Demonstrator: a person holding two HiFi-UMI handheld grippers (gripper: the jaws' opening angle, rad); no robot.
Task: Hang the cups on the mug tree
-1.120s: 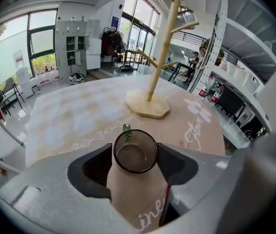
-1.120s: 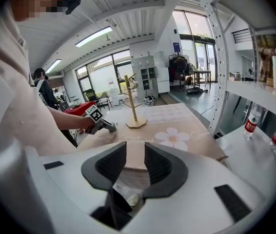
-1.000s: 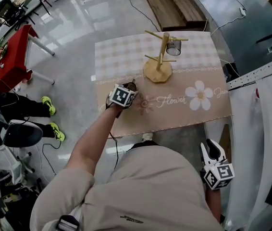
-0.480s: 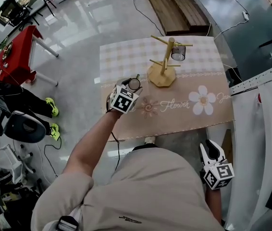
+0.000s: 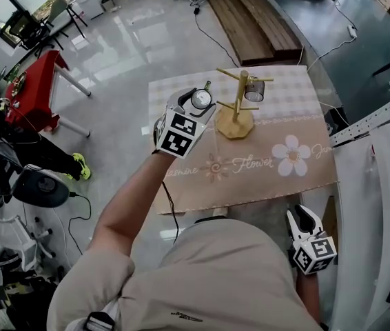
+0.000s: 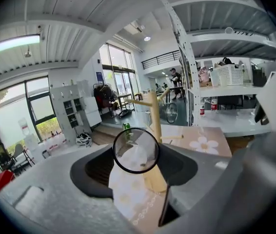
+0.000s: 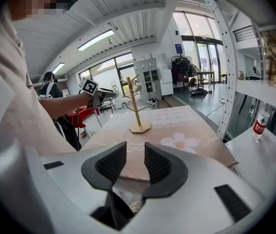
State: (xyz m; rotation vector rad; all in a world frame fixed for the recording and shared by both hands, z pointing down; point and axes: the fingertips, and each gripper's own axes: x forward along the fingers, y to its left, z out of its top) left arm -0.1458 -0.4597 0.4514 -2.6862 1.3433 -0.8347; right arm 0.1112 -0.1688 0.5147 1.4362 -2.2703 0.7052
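Glass cup [image 5: 200, 100] sits clenched between the jaws of the left gripper [image 5: 193, 109], lifted above the far left part of the table [image 5: 298, 178], just left of the mug tree [image 5: 235, 105] and level with its upper pegs without touching them. The tree stands near the middle of the far edge, and a second cup [image 5: 253, 92] hangs from its upper right peg. The flower-printed cloth along the near edge and toward the right edge lies bare, and the floor opens wide past the left edge. The right gripper [image 7: 135, 155] hangs off the table beyond the near right corner, jaws a narrow gap apart with nothing between them. The person's forearm [image 5: 129, 205] covers the near left corner. The held cup's handle cannot be made out; the left gripper view shows only its round dark-rimmed end.
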